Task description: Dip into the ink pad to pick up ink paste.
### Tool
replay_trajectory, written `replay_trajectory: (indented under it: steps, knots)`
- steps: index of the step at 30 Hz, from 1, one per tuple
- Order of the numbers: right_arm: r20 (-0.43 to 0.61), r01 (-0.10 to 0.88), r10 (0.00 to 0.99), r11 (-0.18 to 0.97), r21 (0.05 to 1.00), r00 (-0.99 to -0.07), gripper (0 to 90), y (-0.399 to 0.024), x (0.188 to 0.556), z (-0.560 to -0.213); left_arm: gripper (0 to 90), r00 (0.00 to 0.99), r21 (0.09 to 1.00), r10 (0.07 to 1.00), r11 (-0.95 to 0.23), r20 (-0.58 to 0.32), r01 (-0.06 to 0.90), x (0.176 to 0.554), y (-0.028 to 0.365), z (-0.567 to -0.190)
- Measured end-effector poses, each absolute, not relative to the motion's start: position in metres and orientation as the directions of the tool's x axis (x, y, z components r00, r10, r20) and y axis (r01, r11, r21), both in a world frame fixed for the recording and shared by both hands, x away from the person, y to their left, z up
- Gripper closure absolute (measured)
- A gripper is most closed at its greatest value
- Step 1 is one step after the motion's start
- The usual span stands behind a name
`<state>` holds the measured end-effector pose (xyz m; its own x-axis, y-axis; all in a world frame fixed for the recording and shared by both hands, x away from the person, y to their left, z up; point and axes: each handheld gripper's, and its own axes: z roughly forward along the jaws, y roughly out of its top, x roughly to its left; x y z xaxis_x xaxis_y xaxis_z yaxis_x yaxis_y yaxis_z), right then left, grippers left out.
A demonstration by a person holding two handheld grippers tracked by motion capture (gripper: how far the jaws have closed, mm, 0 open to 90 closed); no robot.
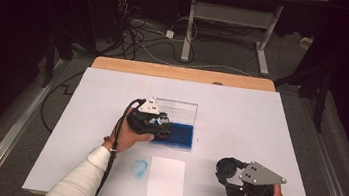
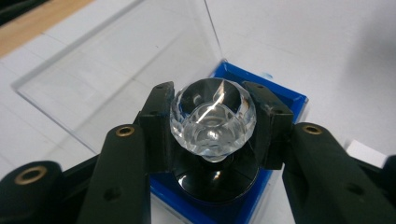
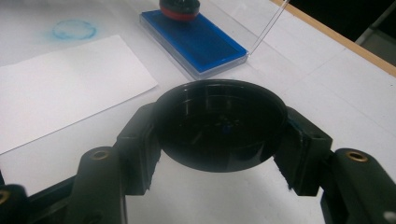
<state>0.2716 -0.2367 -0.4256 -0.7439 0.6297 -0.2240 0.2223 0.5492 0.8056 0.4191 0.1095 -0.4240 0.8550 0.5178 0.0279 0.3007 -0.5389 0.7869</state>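
Two grippers in play here, both clamped on something. The left gripper (image 2: 212,121) has its jaws squeezed around the faceted clear knob of a stamp (image 2: 212,119), and the stamp's black base sits down on the blue ink pad (image 1: 174,134) inside a clear case (image 1: 177,111) with its lid standing up, mid-table. The right gripper (image 3: 219,140) grips a round black cap (image 3: 219,125) by its sides, held near the front right of the white table (image 1: 260,118). A white paper sheet (image 1: 165,182) lies at the front edge, with a smudgy blue ring print (image 1: 139,168) just left of it.
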Motion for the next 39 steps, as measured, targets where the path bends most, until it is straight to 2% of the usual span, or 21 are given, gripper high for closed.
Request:
replay_trajectory:
  steps: [6, 22, 30, 32, 39]
  knots:
    - [-0.22, 0.219, 0.629, 0.544, 0.81, -0.745, 38.5, -0.237, 0.271, -0.425, 54.6, 0.859, 0.777, 0.502, -0.579, 0.101, 0.247, 0.419, 0.105, -0.403]
    - [-0.226, 0.218, 0.632, 0.545, 0.809, -0.741, 38.5, -0.238, 0.272, -0.424, 54.6, 0.852, 0.806, 0.512, -0.546, 0.105, 0.228, 0.418, 0.11, -0.379]
    - [-0.227, 0.221, 0.63, 0.551, 0.804, -0.743, 38.5, -0.237, 0.272, -0.426, 54.6, 0.853, 0.806, 0.513, -0.543, 0.097, 0.235, 0.421, 0.106, -0.385]
    - [-0.228, 0.222, 0.629, 0.553, 0.803, -0.743, 38.5, -0.237, 0.273, -0.426, 54.6, 0.851, 0.797, 0.512, -0.559, 0.116, 0.227, 0.421, 0.101, -0.39]
    - [-0.227, 0.225, 0.627, 0.557, 0.8, -0.745, 38.5, -0.236, 0.273, -0.427, 54.6, 0.872, 0.795, 0.481, -0.561, 0.088, 0.229, 0.422, 0.079, -0.411]
